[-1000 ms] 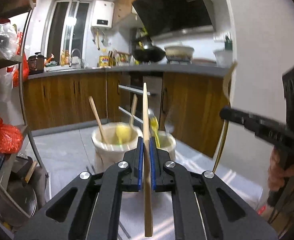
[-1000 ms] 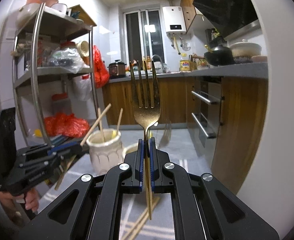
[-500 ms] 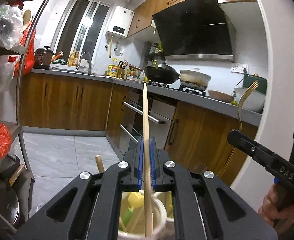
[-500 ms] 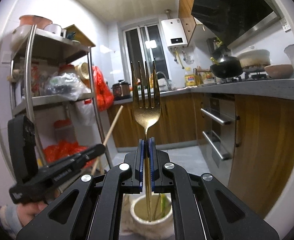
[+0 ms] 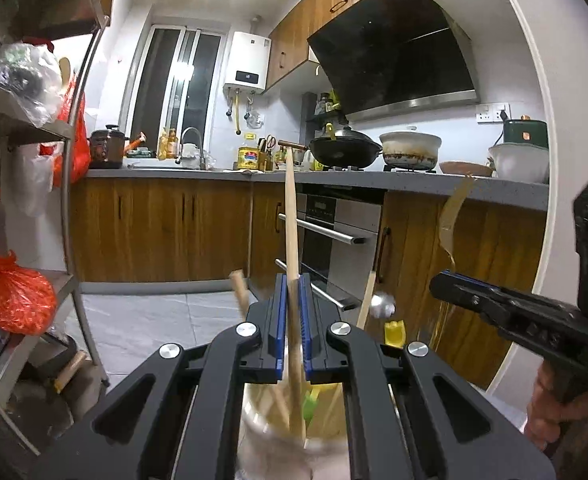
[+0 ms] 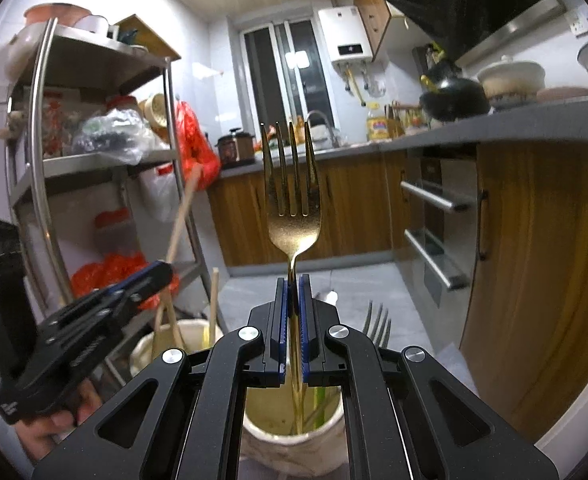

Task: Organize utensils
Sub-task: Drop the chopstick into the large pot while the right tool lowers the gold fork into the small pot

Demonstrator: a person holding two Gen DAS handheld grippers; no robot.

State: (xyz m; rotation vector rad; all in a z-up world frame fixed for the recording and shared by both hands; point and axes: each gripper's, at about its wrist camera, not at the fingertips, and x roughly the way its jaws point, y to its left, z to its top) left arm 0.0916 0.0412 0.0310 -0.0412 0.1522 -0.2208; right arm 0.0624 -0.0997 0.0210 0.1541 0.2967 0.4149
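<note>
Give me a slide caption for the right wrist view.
Right gripper holds a gold fork upright, handle over a white holder.

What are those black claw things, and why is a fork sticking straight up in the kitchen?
Those are tongs that a person holds, one in each hand, like big pinchers. Each has a small camera on it looking along its two fingers, so each picture is that tool's own view.

In the left camera's picture, the left tongs are shut on a wooden chopstick, above a pale holder with other utensils in it. At the right edge you see the other tool.

In the right camera's picture, the right tongs are shut on a gold fork, prongs up, handle reaching down into a cream jar. A second jar stands to the left, with sticks in it.
</note>
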